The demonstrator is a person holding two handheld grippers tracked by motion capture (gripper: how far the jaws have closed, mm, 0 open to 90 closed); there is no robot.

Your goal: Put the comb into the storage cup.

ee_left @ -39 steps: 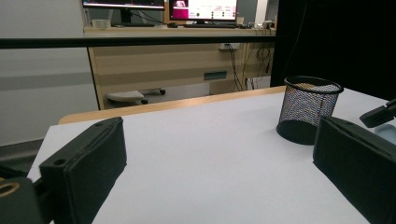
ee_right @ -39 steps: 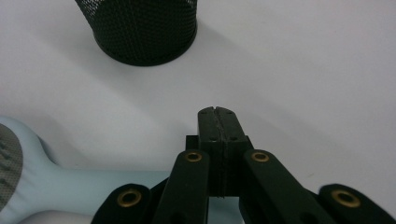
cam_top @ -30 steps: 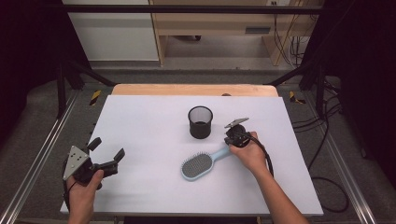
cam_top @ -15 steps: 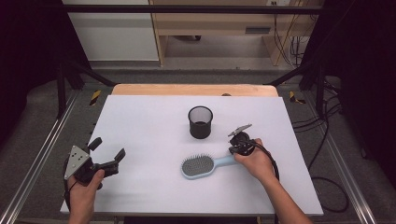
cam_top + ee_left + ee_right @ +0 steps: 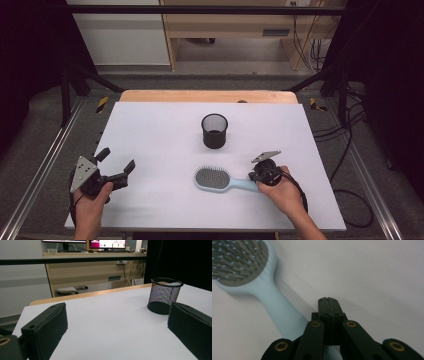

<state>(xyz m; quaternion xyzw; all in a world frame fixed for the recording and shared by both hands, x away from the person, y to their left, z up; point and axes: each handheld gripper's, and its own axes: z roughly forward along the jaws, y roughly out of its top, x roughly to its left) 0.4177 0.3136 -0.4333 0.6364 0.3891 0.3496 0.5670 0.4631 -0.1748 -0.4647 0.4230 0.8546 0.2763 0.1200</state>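
Right now my right hand-held gripper has its jaws pressed fully together with nothing between them, lying just beside the pale blue hairbrush handle on the white desk. Its bristles face up, near the front edge. My left hand-held gripper rests at the front left, jaws spread wide. A black mesh cup stands upright mid-desk, behind the brush.

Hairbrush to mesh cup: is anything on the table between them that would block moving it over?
Nothing visible does. The hairbrush lies flat in front of the mesh cup, with bare white table between them. The right hand-held gripper sits at the handle end, jaws closed beside the handle.
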